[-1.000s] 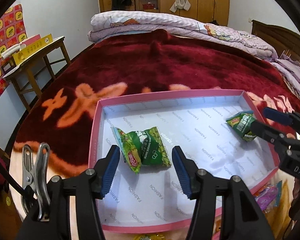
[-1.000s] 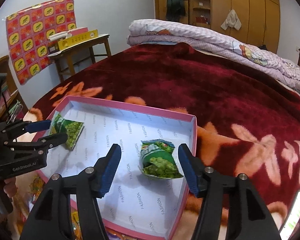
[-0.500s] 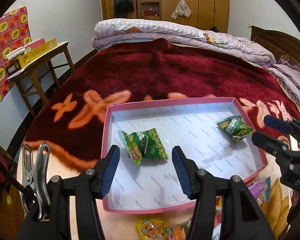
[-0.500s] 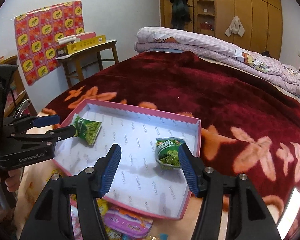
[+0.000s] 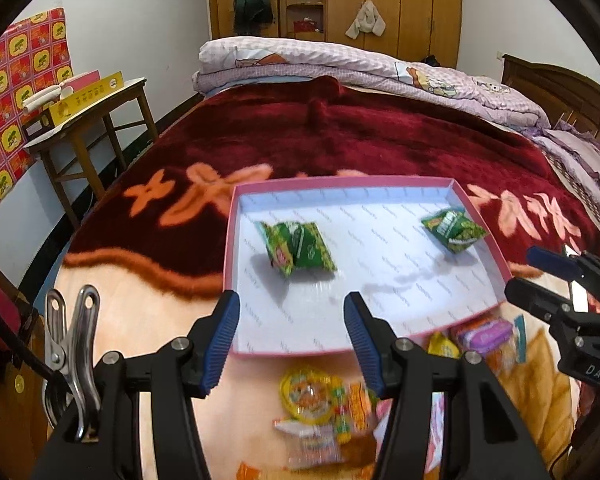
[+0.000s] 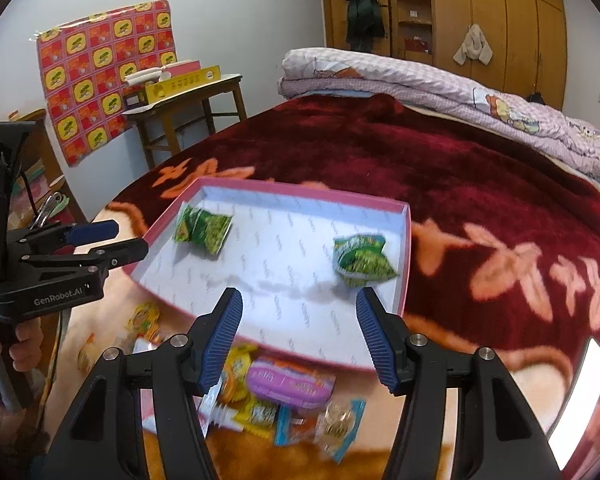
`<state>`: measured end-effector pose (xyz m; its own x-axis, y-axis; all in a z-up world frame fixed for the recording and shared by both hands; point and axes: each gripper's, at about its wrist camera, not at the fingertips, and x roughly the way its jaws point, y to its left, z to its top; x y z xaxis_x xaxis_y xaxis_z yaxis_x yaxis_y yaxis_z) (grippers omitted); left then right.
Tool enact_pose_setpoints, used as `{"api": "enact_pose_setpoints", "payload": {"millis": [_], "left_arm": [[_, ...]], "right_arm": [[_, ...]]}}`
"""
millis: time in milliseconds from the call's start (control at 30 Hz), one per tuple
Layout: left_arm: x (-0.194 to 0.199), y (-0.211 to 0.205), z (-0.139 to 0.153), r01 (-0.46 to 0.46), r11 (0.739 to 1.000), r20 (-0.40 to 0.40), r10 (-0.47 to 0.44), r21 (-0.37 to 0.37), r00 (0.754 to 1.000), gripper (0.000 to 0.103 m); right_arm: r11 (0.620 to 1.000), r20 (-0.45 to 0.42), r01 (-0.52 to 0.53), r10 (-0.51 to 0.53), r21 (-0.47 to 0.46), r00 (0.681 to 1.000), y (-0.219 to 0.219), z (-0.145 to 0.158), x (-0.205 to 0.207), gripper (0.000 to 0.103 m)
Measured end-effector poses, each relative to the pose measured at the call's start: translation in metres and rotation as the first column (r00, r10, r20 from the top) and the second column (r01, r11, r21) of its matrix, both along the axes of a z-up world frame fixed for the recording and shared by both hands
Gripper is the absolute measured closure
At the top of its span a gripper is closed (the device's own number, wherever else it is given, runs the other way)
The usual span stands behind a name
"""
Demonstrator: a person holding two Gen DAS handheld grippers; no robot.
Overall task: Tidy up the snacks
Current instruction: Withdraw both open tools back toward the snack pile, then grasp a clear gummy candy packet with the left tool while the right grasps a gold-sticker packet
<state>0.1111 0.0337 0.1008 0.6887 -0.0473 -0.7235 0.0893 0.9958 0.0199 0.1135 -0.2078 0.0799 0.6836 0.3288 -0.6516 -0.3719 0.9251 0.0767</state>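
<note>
Grippers, left point(image 5: 292, 338) and right point(image 6: 300, 334), hover wide open and empty above the pink tray's point(image 5: 230, 240) near edge.

The heap of snack packets point(image 5: 324, 412) in front of the pink box point(image 5: 236, 196) is smeared by motion in the left wrist view, so no label on them can be read; the left gripper point(image 5: 290, 340) and its arms cover part of the heap, and the lowest packets run off the bottom edge. In the right wrist view the same heap point(image 6: 276, 396) is equally blurred and partly hidden behind the right gripper point(image 6: 298, 336). The print on the two green packets point(image 6: 202, 230) point(image 6: 360, 260) in the box is too soft to read. The repeated lettering on the box's white lining is too small to make out.
</note>
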Motion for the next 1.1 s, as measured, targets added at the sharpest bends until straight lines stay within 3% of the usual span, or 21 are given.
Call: {"api": "enact_pose_setpoints", "payload": {"millis": [500,733,1100], "left_arm": [[-0.054,0.011,-0.016,-0.035,0.998,-0.056,0.033,-0.045,0.998,0.045],[-0.061,0.013,-0.032,-0.050,0.995,-0.114,0.040,-0.088,0.993,0.045],[-0.062,0.007,-0.053,-0.035,0.997,-0.168,0.022,-0.073,0.986,0.046]], "right_arm": [[1.000,-0.063,0.006,-0.005,0.021,0.998,-0.013,-0.025,-0.038,0.042],[1.000,-0.085,0.013,-0.011,0.022,0.996,-0.016,-0.033,-0.045,0.042],[0.999,-0.115,0.042,-0.037,0.034,0.993,-0.026,-0.043,-0.050,0.042]]}}
